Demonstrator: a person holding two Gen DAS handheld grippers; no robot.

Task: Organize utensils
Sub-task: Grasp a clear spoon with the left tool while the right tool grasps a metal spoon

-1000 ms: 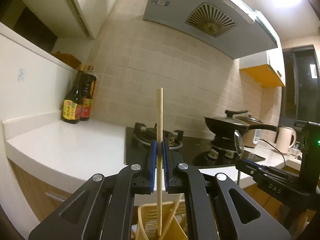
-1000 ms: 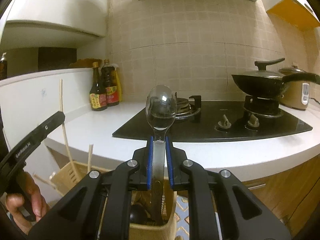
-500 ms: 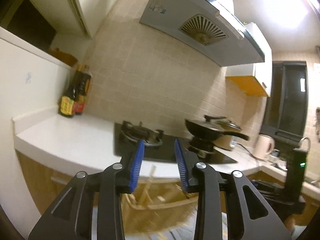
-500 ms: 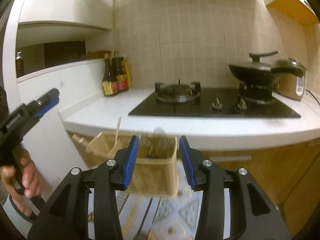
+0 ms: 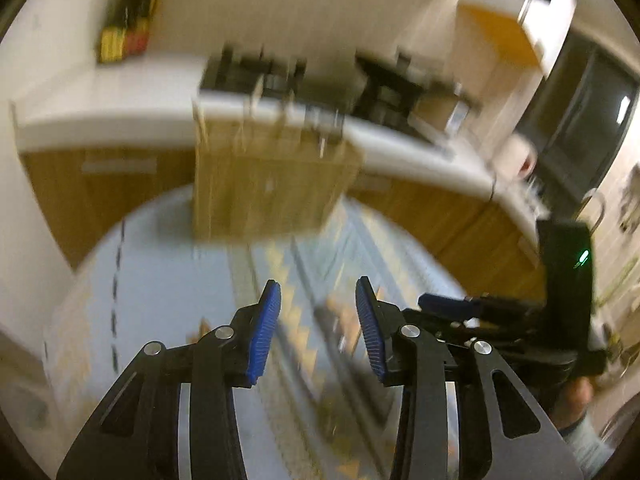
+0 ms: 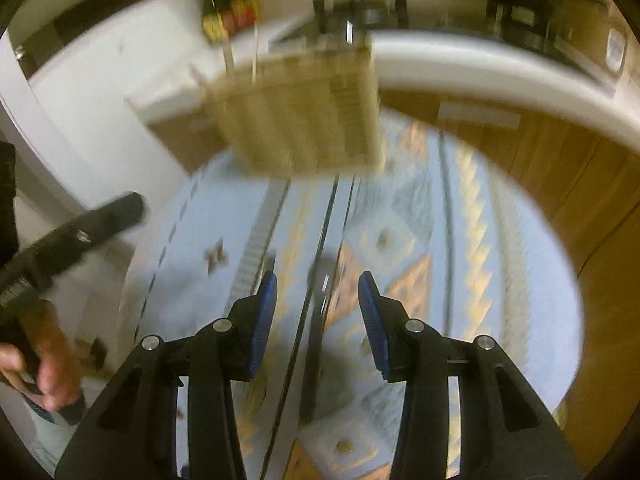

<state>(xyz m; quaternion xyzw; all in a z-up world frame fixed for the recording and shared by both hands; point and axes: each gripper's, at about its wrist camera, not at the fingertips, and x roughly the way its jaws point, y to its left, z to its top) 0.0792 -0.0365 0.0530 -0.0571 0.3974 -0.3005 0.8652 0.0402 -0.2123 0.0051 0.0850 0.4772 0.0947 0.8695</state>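
Observation:
Both views are blurred by motion. A tan slotted utensil basket (image 5: 272,184) (image 6: 304,116) stands on a round table under a pale blue patterned cloth (image 5: 160,260) (image 6: 500,280). Thin chopsticks (image 5: 198,120) stick up out of the basket. My left gripper (image 5: 317,284) points down at the cloth; its jaws are opening, with nothing between them. My right gripper (image 6: 317,276) is open and empty, above long dark utensils (image 6: 320,264) lying on the cloth. The left gripper (image 6: 80,232), held by a hand (image 6: 48,356), shows at that view's left edge.
A white counter (image 5: 100,100) with wooden cabinet fronts curves behind the table. On it are a black gas stove (image 5: 280,76), sauce bottles (image 5: 124,32) and a white kettle (image 5: 524,156). The right gripper's black body (image 5: 564,280) fills the lower right.
The left gripper let go of the chopstick and the right let go of the spoon, both over the basket. Both opened and tipped down from the wall towards the cloth.

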